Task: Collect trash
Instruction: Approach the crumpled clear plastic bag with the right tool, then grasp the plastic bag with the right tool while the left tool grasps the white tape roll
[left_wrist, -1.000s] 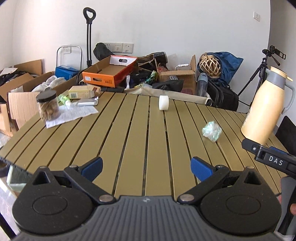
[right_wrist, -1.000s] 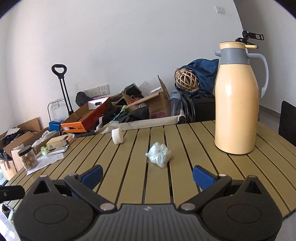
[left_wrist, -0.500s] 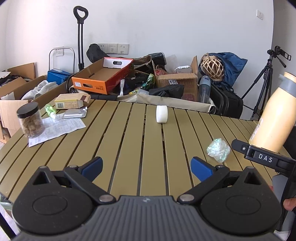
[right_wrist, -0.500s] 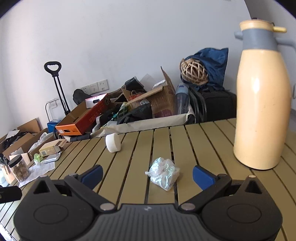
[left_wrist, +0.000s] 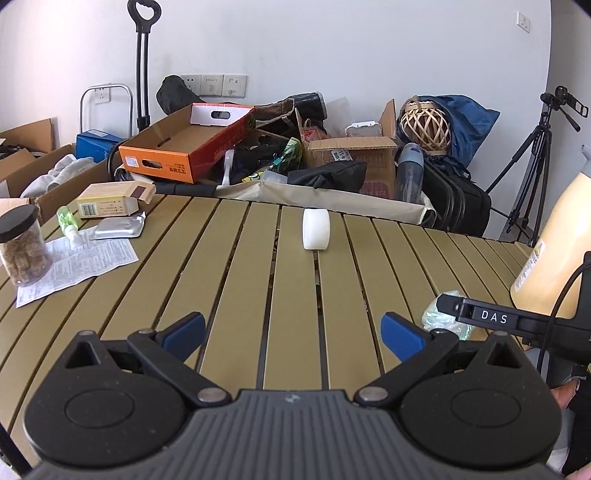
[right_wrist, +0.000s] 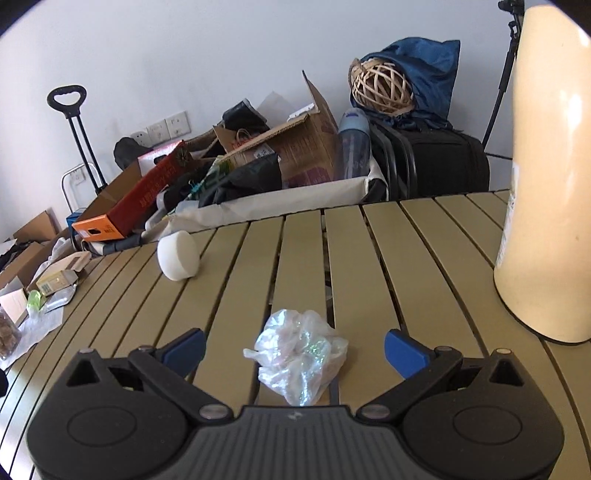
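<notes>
Trash: a crumpled clear plastic wad (right_wrist: 301, 356) lies on the slatted table (right_wrist: 369, 266), low in the centre of the right wrist view; in the left wrist view it sits at lower right (left_wrist: 441, 323), half hidden behind a black bar

Right tongs: the right gripper (right_wrist: 293, 347) is spread wide, nothing held; the wad sits between the two blue pads (right_wrist: 400, 349), slightly nearer the left one

Left tongs: the left gripper (left_wrist: 291, 332) is also spread and empty, over bare slats at the lower centre of its view; well apart from the wad

Step in hand, as I judge it: closing the right tongs on the wad

How to do it well: keep low to the slats so the pads meet the bulk, not the loose edge at the wad's left; close gently, since thin film should squash and may slip

Watch beside it: the tall cream jug (right_wrist: 546, 184) stands at the right edge of the frame, near enough to bump if the hand swings that way

Further off: a white tape roll (right_wrist: 177, 254) stands at mid left; probably not trash
</notes>
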